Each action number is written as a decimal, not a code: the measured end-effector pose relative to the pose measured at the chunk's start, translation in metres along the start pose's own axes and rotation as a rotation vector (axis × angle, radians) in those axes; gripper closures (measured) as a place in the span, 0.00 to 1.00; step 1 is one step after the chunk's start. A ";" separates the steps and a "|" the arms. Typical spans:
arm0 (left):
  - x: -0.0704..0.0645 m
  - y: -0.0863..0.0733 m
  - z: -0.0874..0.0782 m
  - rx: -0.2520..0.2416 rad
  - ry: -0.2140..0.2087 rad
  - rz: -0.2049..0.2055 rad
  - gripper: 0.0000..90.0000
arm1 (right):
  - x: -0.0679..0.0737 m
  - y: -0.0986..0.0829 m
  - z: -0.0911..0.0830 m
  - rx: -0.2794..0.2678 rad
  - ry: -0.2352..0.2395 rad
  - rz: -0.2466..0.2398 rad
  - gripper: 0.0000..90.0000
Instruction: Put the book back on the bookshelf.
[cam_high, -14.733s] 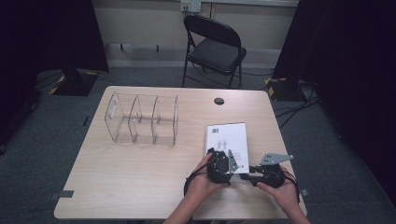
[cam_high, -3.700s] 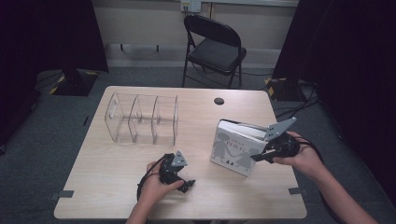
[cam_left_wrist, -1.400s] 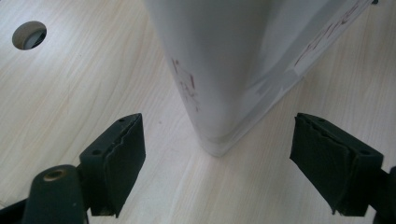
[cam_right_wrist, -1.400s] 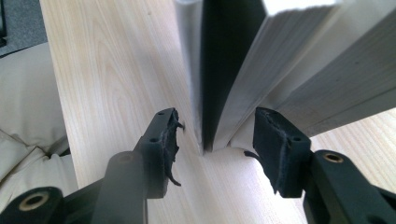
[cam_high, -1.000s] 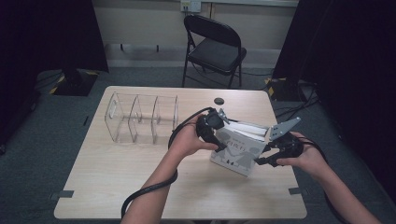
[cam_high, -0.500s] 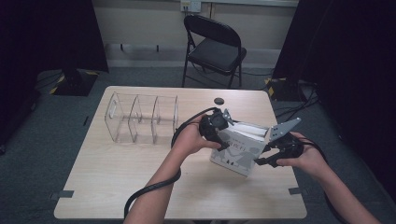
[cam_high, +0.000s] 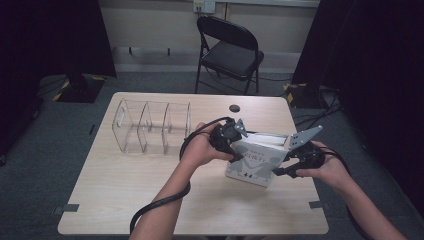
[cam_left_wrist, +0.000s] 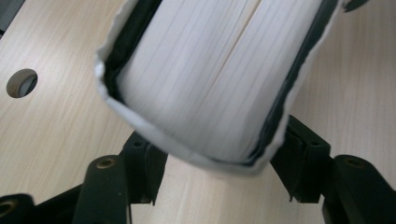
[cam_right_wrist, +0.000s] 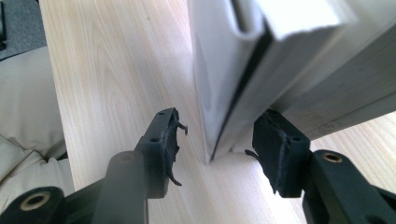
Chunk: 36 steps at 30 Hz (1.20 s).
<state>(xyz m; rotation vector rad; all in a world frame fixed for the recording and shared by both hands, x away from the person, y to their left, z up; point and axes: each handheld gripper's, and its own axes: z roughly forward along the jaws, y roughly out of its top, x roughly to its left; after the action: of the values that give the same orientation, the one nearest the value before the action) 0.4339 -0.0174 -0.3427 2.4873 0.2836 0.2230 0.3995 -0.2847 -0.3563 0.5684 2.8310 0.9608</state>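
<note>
A thick white-jacketed book (cam_high: 252, 160) stands on edge, tilted, at the right of the table. My left gripper (cam_high: 231, 145) is at its upper left end. In the left gripper view the page block (cam_left_wrist: 210, 79) sits between the wide-spread jaws of my left gripper (cam_left_wrist: 217, 161), and both pads meet the covers. My right gripper (cam_high: 282, 167) is at the book's right end. In the right gripper view its jaws (cam_right_wrist: 217, 140) straddle the book's (cam_right_wrist: 289, 70) lower cover corner, with a gap on each side.
A clear plastic divider rack (cam_high: 150, 125) stands at the left of the wooden table (cam_high: 150, 190). A round cable hole (cam_high: 234, 108) lies behind the book. A folding chair (cam_high: 227, 50) is beyond the far edge. The left gripper's cable (cam_high: 160, 205) trails over the front.
The book went from flat to standing, raised by my right gripper. My left gripper came from the table's front to the book's left end and has stayed there for the last second.
</note>
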 end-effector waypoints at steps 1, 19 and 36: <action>-0.001 -0.001 -0.001 -0.001 0.001 0.003 0.46 | 0.000 0.000 0.000 0.001 0.001 -0.001 0.56; -0.007 0.003 -0.006 0.033 -0.027 0.006 0.52 | -0.004 -0.004 0.000 -0.007 0.001 0.022 0.56; -0.007 0.013 -0.004 0.054 -0.018 0.063 0.48 | -0.007 -0.004 0.002 0.003 -0.011 0.014 0.58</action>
<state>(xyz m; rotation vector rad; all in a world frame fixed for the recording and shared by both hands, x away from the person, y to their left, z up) 0.4282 -0.0271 -0.3320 2.5524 0.2069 0.2221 0.4054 -0.2889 -0.3602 0.5925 2.8232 0.9533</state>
